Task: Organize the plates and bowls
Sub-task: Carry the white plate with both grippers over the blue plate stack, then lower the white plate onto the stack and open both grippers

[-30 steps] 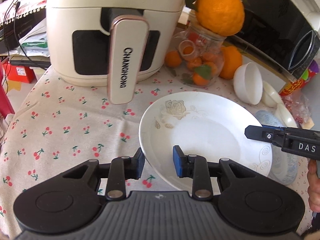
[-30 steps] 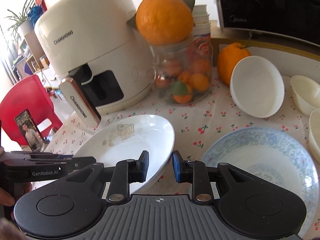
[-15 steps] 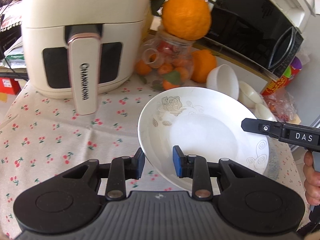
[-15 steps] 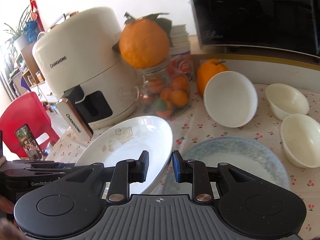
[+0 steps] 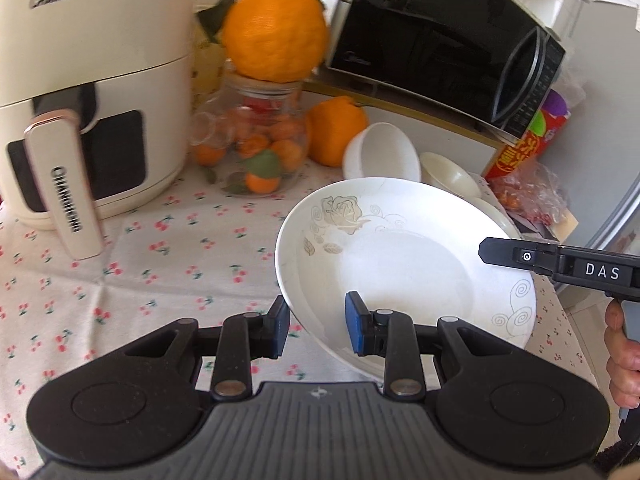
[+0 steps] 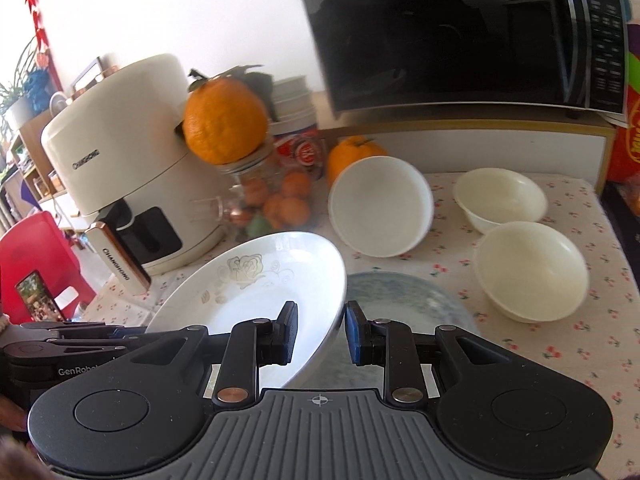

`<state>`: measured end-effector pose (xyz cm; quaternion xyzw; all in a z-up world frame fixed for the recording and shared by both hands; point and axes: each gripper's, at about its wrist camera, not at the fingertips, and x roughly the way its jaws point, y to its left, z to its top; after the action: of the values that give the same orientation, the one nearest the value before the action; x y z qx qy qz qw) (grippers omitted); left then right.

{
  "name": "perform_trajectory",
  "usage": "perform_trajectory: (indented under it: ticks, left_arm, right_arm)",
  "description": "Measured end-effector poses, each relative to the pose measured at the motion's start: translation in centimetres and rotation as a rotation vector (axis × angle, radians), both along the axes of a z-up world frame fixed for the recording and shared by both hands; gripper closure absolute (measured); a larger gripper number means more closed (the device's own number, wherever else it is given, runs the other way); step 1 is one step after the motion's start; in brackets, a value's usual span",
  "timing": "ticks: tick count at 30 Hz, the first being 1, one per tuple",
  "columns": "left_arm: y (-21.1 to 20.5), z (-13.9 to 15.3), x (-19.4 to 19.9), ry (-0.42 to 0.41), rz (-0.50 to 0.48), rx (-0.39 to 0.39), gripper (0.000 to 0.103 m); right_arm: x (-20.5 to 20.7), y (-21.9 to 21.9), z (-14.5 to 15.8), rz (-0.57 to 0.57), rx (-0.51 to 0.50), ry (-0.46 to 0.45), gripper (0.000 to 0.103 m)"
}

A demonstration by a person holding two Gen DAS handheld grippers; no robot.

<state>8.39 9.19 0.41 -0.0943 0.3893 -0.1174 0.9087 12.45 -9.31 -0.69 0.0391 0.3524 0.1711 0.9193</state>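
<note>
White rose plate (image 5: 404, 264) lifted and tilted, left tool (image 5: 318, 326) pinching its one edge, right tool (image 6: 318, 330) pinching the other edge, above blue plate (image 6: 404, 300) on tabletop (image 5: 160, 248), 3 white bowls near.

A white plate (image 5: 404, 264) printed with a pale gold rose and grey swirls sits above a cream tablecloth (image 5: 168, 264) dotted with red cherries. Far left, a cream air fryer (image 5: 80, 92); near right, a plate with a blue pattern (image 6: 420, 300); beyond, oranges (image 5: 276, 32) and white bowls (image 6: 380, 212).
</note>
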Motion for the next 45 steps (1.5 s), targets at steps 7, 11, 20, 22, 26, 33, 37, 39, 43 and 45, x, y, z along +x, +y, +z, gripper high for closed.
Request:
perform_trajectory:
  ticks: [7, 11, 20, 22, 26, 33, 37, 39, 43, 45]
  left_arm:
    - [-2.4, -0.3, 0.5, 0.002, -0.037, 0.012, 0.076]
    - [-3.5, -0.5, 0.7, 0.001, -0.054, 0.022, 0.076]
    - [-5.9, -0.9, 0.8, -0.012, -0.097, 0.070, 0.076]
    - [-6.4, -1.1, 0.9, -0.011, -0.104, 0.079, 0.076]
    - [-6.9, -1.5, 0.9, -0.006, -0.112, 0.091, 0.076]
    - [-7.7, -1.6, 0.8, -0.026, -0.118, 0.144, 0.076]
    - [-8.1, -1.8, 0.6, -0.033, -0.116, 0.189, 0.076]
    - [-8.2, -2.0, 0.6, -0.026, -0.115, 0.205, 0.076]
    - [-8.3, -2.5, 0.6, -0.016, -0.120, 0.223, 0.076]
    - [-8.4, -2.5, 0.5, -0.020, -0.121, 0.232, 0.076]
  right_arm:
    - [-0.6, -2.4, 0.0, -0.035, -0.007, 0.002, 0.078]
    - [-0.9, -3.5, -0.2, -0.052, -0.016, 0.006, 0.078]
    - [-1.3, -5.6, -0.9, -0.096, -0.036, 0.031, 0.078]
    - [-1.3, -5.9, -1.1, -0.102, -0.043, 0.038, 0.078]
    - [-1.2, -6.2, -1.5, -0.112, -0.056, 0.053, 0.078]
    - [-1.0, -6.0, -2.0, -0.124, -0.081, 0.082, 0.078]
    - [-0.8, -5.8, -2.4, -0.129, -0.099, 0.102, 0.078]
    - [-0.8, -5.5, -2.6, -0.127, -0.115, 0.111, 0.078]
    - [-0.8, -5.0, -3.0, -0.122, -0.154, 0.112, 0.078]
    - [-0.9, -4.8, -3.0, -0.122, -0.170, 0.107, 0.078]
